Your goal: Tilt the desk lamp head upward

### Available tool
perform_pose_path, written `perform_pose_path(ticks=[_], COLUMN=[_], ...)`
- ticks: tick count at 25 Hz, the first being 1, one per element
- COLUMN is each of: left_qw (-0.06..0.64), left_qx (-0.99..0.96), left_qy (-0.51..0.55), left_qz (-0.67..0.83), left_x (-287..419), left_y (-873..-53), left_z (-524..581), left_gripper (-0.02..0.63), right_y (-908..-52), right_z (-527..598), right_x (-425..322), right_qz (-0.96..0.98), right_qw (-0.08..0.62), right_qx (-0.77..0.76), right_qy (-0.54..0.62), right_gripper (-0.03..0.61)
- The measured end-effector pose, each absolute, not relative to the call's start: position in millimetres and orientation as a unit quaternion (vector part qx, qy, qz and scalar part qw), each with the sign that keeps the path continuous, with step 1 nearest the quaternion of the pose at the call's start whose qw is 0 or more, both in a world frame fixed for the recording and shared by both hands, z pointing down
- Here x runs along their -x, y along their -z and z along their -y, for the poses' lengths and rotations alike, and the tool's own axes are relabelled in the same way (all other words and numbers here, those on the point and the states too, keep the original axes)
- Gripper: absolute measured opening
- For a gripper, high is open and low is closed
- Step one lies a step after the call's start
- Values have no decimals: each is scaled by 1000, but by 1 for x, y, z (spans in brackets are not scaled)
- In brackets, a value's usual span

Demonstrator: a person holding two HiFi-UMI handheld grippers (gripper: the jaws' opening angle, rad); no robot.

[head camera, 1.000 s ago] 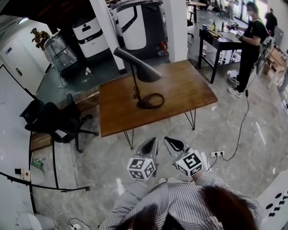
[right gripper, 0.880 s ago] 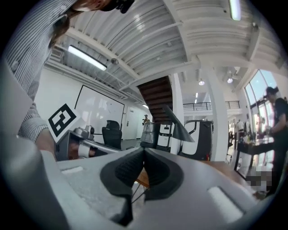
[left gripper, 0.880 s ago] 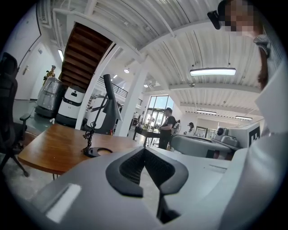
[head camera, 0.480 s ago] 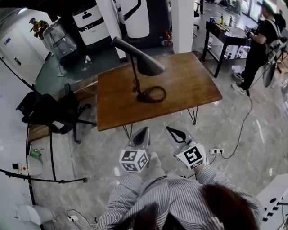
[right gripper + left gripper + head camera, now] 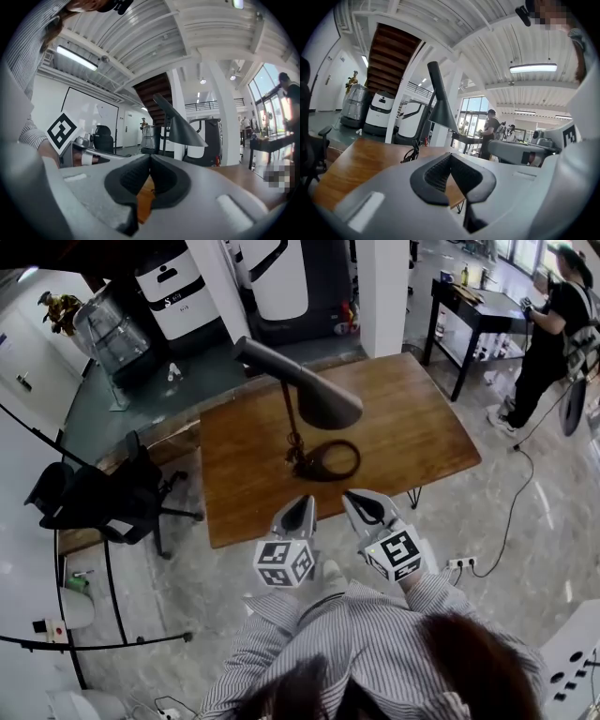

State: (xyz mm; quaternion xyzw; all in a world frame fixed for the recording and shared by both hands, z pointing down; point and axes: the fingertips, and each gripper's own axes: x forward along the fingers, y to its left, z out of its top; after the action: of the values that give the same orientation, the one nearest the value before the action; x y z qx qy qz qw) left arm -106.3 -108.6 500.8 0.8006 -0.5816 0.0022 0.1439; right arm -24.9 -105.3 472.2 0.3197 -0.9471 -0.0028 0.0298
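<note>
A dark grey desk lamp stands on the wooden table (image 5: 412, 432). Its cone head (image 5: 314, 390) slopes down to the right above the ring base (image 5: 330, 461). The lamp head (image 5: 439, 101) also shows in the left gripper view, and the lamp head (image 5: 180, 124) in the right gripper view. My left gripper (image 5: 300, 510) hangs shut and holding nothing just before the table's near edge. My right gripper (image 5: 359, 502) is beside it, also shut and holding nothing. Both are short of the lamp and touch nothing.
A black office chair (image 5: 98, 502) stands left of the table. White machines (image 5: 173, 296) line the far wall. A person (image 5: 553, 324) stands at a black side table (image 5: 473, 310) at the far right. A power strip (image 5: 459, 562) with a cable lies on the floor.
Both grippers and my view have moved forward toward the table; the gripper tips now reach its near edge. The lamp has not moved.
</note>
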Motion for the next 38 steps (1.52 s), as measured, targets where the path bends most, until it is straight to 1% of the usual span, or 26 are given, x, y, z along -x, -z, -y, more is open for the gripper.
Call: perform_pose_path(ticks=[9, 14, 15, 21, 25, 31, 32, 34, 35, 38], left_qw=[121, 107, 108, 116, 115, 111, 111, 110, 109, 102], left_qx=[-820, -829, -832, -836, -840, -837, -836, -837, -837, -834], left_qy=[-23, -36, -38, -49, -54, -70, -74, -79, -80, -84], left_qz=[560, 548, 544, 533, 528, 531, 532, 530, 530, 536], left_x=[160, 163, 162, 159, 154, 151, 151, 149, 148, 149], left_y=[-490, -490, -492, -502, -503, -509, -510, -513, -513, -514], left_z=[199, 237, 243, 272, 284, 296, 297, 297, 296, 295], left_gripper=[10, 43, 46, 98, 121, 120, 118, 95, 77, 69], right_y=[-489, -494, -495, -499, -489, -466, -466, -467, -468, -469], right_z=[185, 206, 209, 230, 242, 254, 255, 256, 257, 256], right_x=[67, 76, 78, 87, 83, 82, 82, 82, 82, 83], right_qz=[929, 931, 932, 937, 935, 933, 932, 931, 931, 935], right_qw=[36, 32, 33, 23, -24, -90, -93, -92, -89, -81], right_qx=[-364, -352, -344, -315, -303, -307, -308, -312, -313, -306], right_qy=[-59, -95, -104, -149, -185, -167, -168, -165, -163, -157], right_gripper=[0, 2, 18, 34, 73, 75, 75, 74, 63, 46])
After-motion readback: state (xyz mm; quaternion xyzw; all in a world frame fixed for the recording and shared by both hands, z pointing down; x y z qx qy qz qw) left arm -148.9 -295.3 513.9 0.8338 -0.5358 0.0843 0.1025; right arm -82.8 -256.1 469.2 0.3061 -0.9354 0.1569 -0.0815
